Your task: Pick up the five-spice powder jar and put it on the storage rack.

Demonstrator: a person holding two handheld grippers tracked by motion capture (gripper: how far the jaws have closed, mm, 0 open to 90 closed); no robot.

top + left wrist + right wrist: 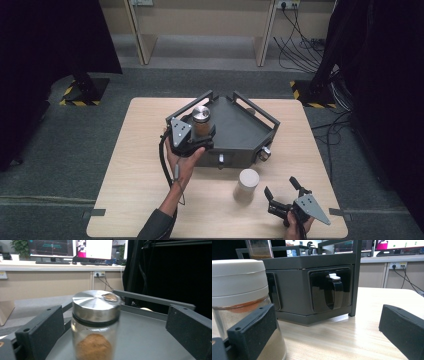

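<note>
Reaching in from the bottom edge of the high view, the left forearm is extended forward over the wooden table [140,165], and the left gripper [196,137] is held by the hand at the near left corner of the dark grey tray [245,132]. Its jaws are seen spread apart in the left gripper view, one on each side of the steel-lidded jar [95,322], with clear gaps on both sides; no contact is visible. That jar is stood upright on the tray floor, at its left end. Its body is clear glass, a brown powder is seen in the lower part, and the lid is a flat brushed-metal disc with a black ring beneath it. The right gripper [286,196] is held low near the table's front right corner, tilted toward the white-lidded jar [247,185], which is stood on the bare tabletop just in front of the tray. Its jaws are also apart: in the right gripper view the left pad is just beside the jar's glass wall, whether touching cannot be told, and the right pad is well clear. That jar is cylindrical, with a matte cream lid and tan powder inside. The tray is angular, with raised rails and glossy black panels set in its front faces.
</note>
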